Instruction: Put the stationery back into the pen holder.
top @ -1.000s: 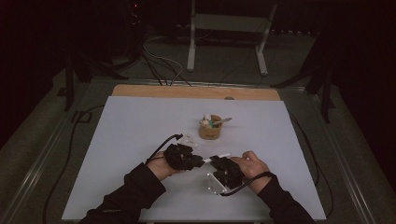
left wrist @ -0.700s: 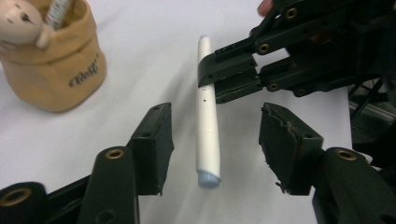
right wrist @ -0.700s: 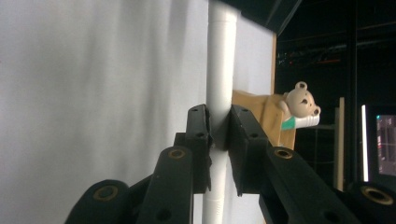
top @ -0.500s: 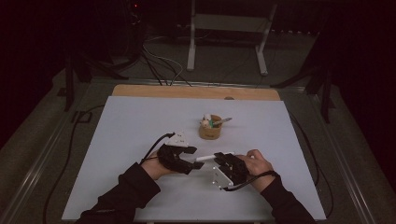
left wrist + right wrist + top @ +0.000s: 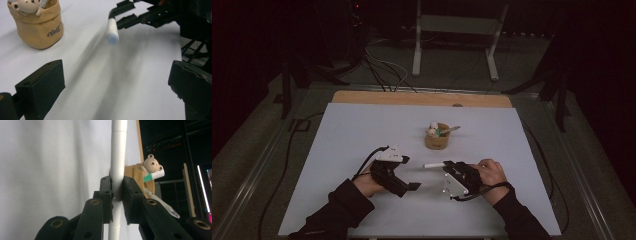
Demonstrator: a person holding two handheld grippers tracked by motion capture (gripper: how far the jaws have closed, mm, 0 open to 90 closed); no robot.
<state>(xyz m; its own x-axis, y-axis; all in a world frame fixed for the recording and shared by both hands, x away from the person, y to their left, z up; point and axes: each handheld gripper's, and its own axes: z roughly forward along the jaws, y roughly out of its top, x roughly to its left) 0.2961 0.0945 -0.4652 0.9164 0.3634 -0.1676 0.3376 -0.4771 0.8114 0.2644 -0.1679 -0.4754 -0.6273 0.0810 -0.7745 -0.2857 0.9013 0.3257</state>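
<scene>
From above and behind me, one camera looks forward and down over the whole white surface (image 5: 362, 130). Each fingers' camera rides low and close, looking along them; all three share the tan pouch (image 5: 436, 139).

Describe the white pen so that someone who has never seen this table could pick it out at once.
Start at the white table and find the tan pouch with a toy bear near its middle. Just in front of it, the right claw is shut on a slim white pen held level above the surface. Unlike the pens standing in the pouch, this one is plain white and gripped.
</scene>
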